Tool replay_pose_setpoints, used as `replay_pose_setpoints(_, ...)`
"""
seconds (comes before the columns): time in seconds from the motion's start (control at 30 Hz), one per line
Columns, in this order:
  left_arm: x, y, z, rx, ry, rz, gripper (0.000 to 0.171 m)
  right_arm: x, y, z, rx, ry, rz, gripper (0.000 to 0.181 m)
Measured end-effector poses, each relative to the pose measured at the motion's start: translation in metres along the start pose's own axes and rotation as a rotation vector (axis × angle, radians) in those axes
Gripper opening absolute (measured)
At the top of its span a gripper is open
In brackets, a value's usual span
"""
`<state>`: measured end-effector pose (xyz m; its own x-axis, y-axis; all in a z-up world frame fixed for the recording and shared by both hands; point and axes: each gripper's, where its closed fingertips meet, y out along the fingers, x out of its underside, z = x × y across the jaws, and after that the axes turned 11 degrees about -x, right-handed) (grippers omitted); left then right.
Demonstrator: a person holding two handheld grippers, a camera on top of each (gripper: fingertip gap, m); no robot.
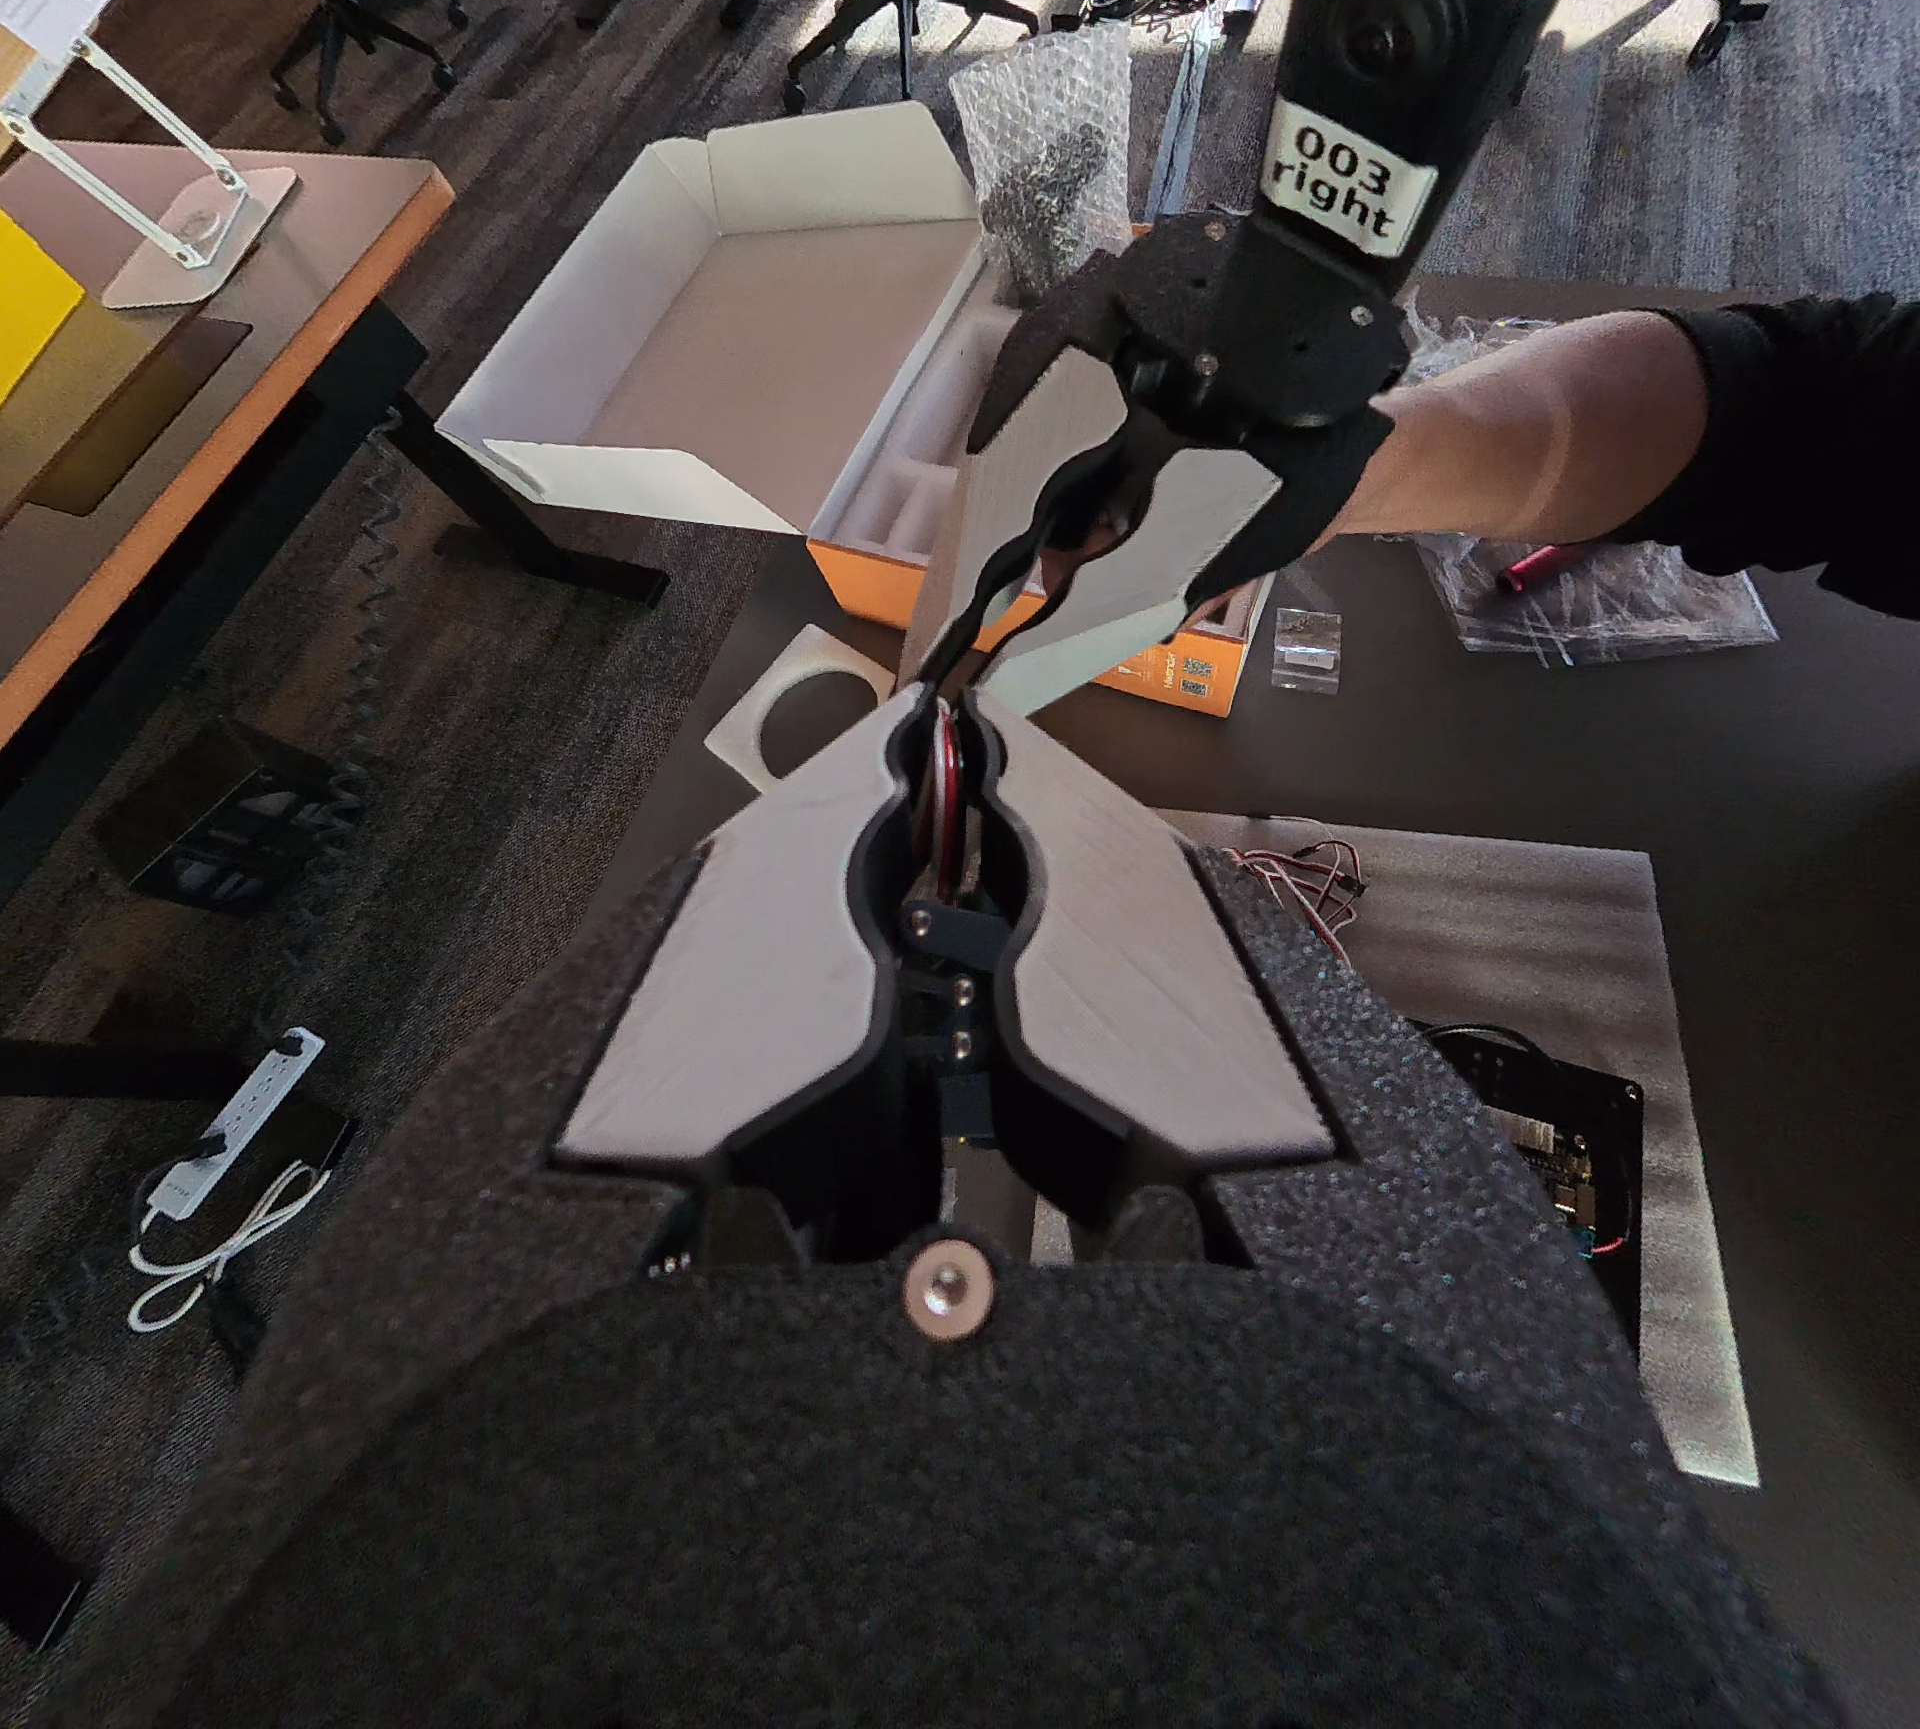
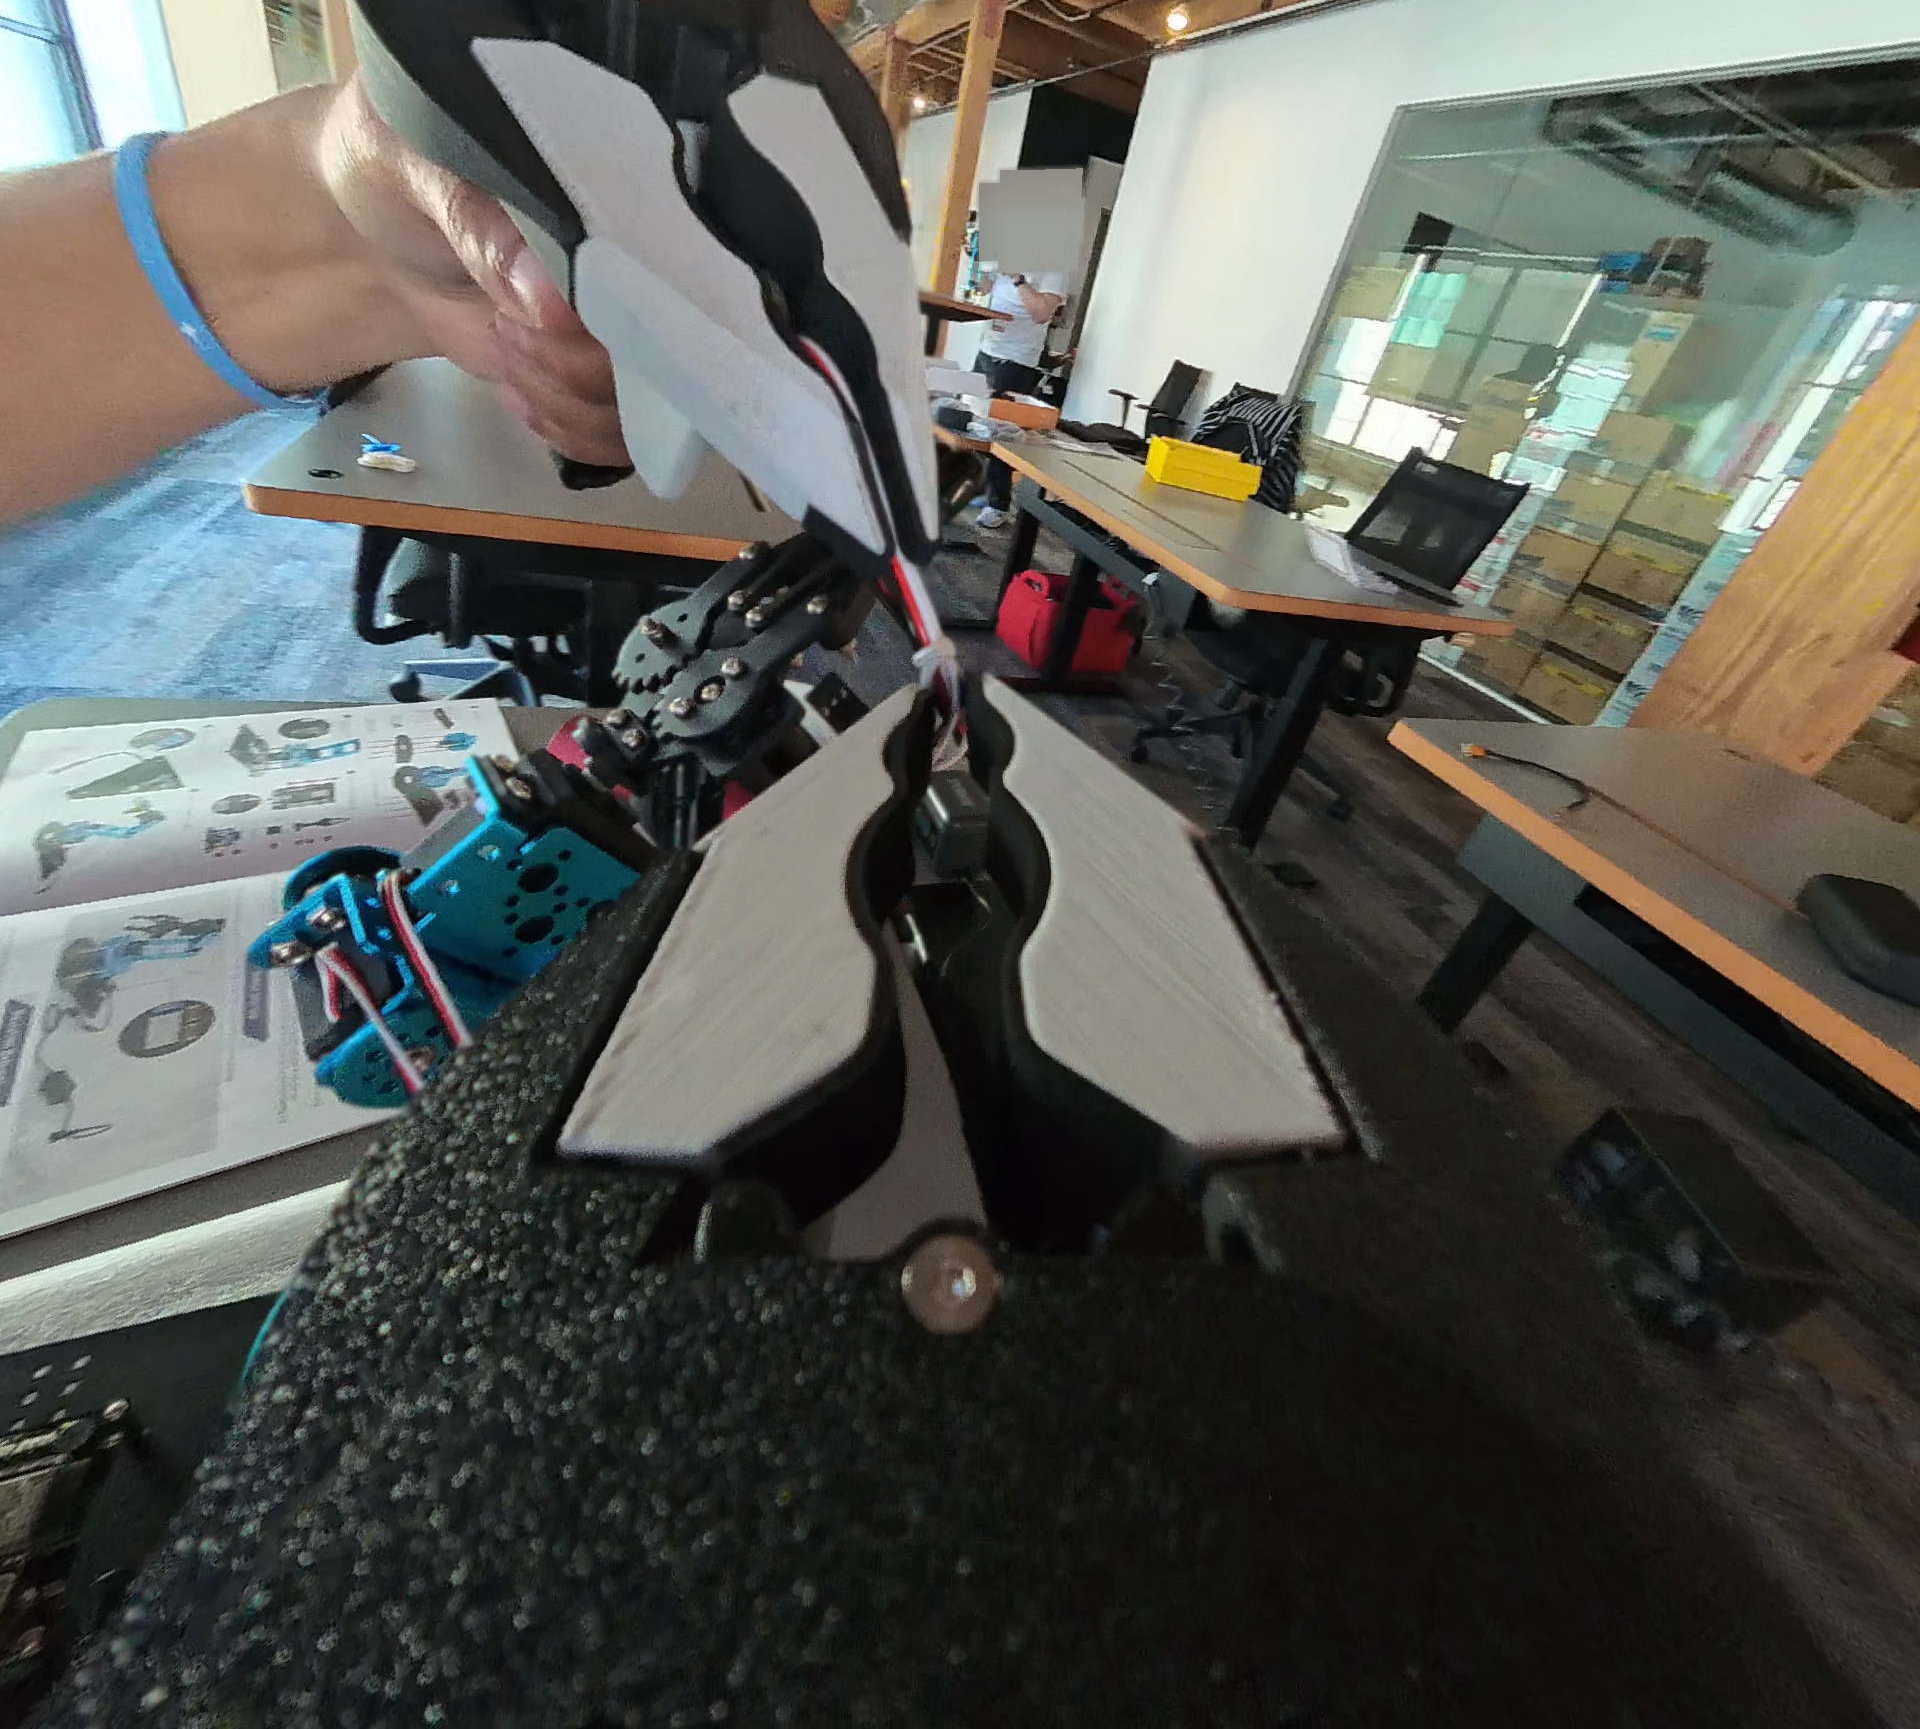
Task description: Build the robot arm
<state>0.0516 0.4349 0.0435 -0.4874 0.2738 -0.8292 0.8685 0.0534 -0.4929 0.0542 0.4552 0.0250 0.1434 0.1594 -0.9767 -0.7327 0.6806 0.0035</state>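
My left tool [image 1: 943, 703] is closed on a thin bundle of red, white and black servo wires [image 1: 943, 775], which runs down between its grey fingers. My right tool [image 2: 948, 692] pinches the same bundle of wires [image 2: 940, 656] at its tips; from the right wrist view the left tool [image 2: 902, 541] comes in from above and grips the wires just beyond my right tips, so the two tools nearly touch nose to nose. From the left wrist view the right tool [image 1: 961, 656] meets mine the same way. Below them, on the dark tabletop [image 1: 1507, 744], sits a small blue metal robot arm kit with a black geared claw [image 2: 717, 671]. An open printed instruction booklet [image 2: 156, 848] lies beside it, and an open orange-sided cardboard box [image 1: 790, 329] sits farther back
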Motion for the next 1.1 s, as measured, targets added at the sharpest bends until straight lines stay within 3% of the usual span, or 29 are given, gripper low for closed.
replay_pose_setpoints(0.13,-0.0023,-0.0005,0.0034,0.007,0.016,0.002,0.002,-0.0006,-0.0009,-0.0049,-0.053,0.026,0.039,0.005)
replay_pose_setpoints(0.23,-0.0021,0.0027,0.0027,0.004,0.013,-0.009,0.003,-0.0025,-0.0016,-0.003,0.039,-0.122,0.017,0.015)
replay_pose_setpoints(0.33,-0.0036,0.0021,0.0003,0.007,-0.005,-0.005,0.002,-0.0083,-0.0026,-0.0047,0.102,-0.253,-0.012,0.009)
replay_pose_setpoints(0.4,-0.006,0.0009,-0.0017,0.01,-0.026,0.004,0.003,-0.0053,-0.0011,-0.0015,0.124,-0.284,-0.055,0.015)
replay_pose_setpoints(0.53,-0.0061,0.003,-0.0022,0.006,-0.032,0.006,0.002,-0.002,0.0031,-0.0021,0.112,-0.28,-0.067,0.022)
replay_pose_setpoints(0.7,-0.005,0.0058,-0.0007,0.008,-0.029,-0.002,0.002,0.0001,0.0057,0.0005,0.147,-0.302,-0.078,0.006)
replay_pose_setpoints(1.1,-0.0064,0.0038,0.0035,0.007,0.009,-0.01,0.002,-0.0025,0.0021,-0.0037,0.125,-0.329,-0.06,0.008)
